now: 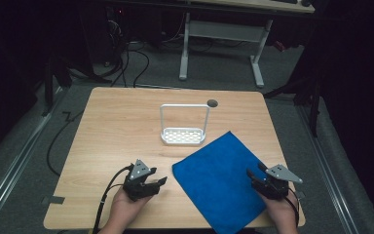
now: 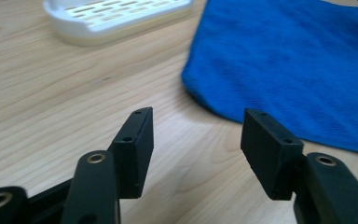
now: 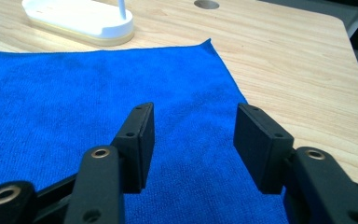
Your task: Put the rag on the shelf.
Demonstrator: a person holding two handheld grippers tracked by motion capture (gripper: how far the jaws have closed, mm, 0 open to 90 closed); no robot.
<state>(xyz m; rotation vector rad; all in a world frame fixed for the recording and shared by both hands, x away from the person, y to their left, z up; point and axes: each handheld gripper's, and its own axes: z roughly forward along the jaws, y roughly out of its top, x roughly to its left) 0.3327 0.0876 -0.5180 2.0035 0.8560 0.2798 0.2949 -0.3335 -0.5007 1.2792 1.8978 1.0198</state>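
Both hands enter from the near edge of the table (image 1: pixel 107 122), each carrying one gripper. Nearest on the person's left, the left gripper (image 1: pixel 152 184) sits low over bare wood just beside the near-left edge of the blue cloth (image 1: pixel 221 183), its jaws standing wide apart with nothing between them. In the left gripper view the cloth's rounded corner lies just ahead and to the right of the gap, which suggests the hand is lined up to take that corner.

On the other side, the right gripper (image 1: pixel 254 176) hovers over the cloth's right-hand part — jaws likewise spread, nothing pinched, blue pile visible between them in the right gripper view. That placement looks like a matching start from the opposite side, so the two could lift or fold the cloth together.

Lying flat and turned diamond-wise, the cloth covers the near-right part of the table, its near corner running over the front edge and its far corner reaching close to the white rack (image 1: pixel 183 131). This rack — a slotted tray with a tall hoop handle — stands mid-table, apart from both grippers and untouched, probably kept clear of the work. Beyond it is a round hole (image 1: pixel 212 103) in the tabletop.

Counted: two grippers, one cloth, one rack, one hole.
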